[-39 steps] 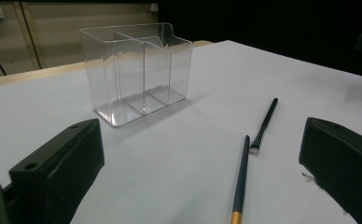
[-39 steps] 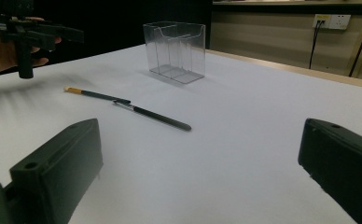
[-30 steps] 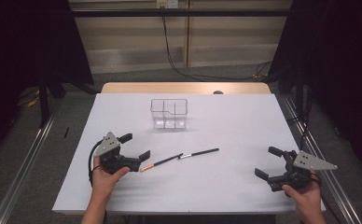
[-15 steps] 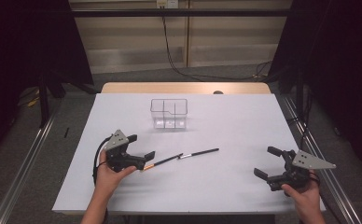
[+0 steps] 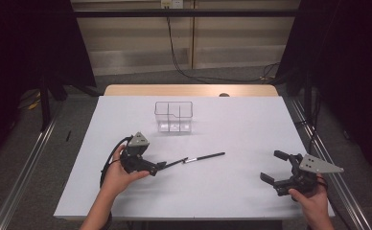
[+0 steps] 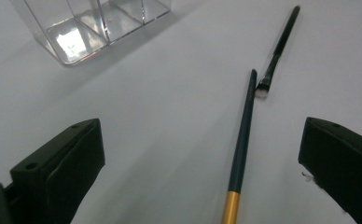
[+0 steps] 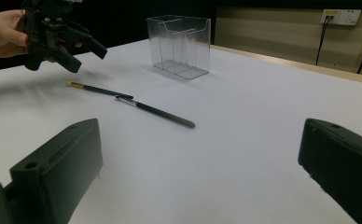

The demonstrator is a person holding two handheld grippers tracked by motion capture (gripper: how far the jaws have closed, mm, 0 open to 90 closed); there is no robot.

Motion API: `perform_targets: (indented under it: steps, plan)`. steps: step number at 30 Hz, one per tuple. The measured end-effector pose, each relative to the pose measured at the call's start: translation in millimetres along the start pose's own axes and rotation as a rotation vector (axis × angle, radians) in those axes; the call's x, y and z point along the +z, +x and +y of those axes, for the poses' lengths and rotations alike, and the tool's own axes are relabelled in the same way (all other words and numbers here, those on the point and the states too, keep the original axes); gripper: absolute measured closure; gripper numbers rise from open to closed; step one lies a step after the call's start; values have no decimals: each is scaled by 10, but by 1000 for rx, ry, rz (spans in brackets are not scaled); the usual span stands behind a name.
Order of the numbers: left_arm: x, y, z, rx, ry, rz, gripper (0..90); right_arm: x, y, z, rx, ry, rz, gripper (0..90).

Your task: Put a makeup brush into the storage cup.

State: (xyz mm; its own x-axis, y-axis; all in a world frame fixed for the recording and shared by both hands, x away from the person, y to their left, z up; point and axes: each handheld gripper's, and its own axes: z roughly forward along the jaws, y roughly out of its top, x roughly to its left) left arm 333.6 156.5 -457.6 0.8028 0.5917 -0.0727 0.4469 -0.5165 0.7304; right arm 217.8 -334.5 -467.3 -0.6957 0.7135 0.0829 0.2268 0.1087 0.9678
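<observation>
Beneath left claw (image 6: 202,154), gold-tipped brush (image 6: 242,149)

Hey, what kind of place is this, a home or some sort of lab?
Most likely a lab recording station: a white table ringed by black curtains, a person's hands holding camera-fitted tools, left tool and right tool, beside a clear organizer.

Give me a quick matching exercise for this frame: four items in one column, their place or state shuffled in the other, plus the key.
Items:
1. left tongs
2. right tongs
3. clear divided organizer
4. gold-banded brush

States:
A. empty, standing at the far middle of the table
B. open, over the gold end of a brush
C. lying flat, tip next to a second dark brush
D. open, near the table's right edge, away from everything

Pairs: 1-B, 2-D, 3-A, 4-C
</observation>
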Motion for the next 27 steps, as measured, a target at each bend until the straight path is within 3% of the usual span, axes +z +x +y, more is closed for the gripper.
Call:
perform_targets:
  steps: [4, 11, 13, 19, 24, 26, 27]
  plan:
    - [17, -4, 40, 5, 38, -3, 4, -3, -7, -3, 2, -1, 1, 0]
    - [43, -15, 145, 59, 183, -33, 59, 6, -8, -4, 1, 8, -1, 0]
    - [50, -18, 153, 60, 195, -35, 73, 8, -7, -5, 0, 8, -2, 0]
    - [111, -35, 219, 103, 329, -40, 222, 5, -10, -6, 0, 11, -5, 0]
    - [130, -45, 279, 109, 353, -45, 295, 3, -13, -8, 0, 9, -5, 0]
    - [142, -53, 310, 122, 367, -40, 326, 4, -13, -7, -1, 9, -5, 0]
    - [159, -65, 338, 142, 397, -34, 367, 3, -14, -6, 2, 10, -6, 0]
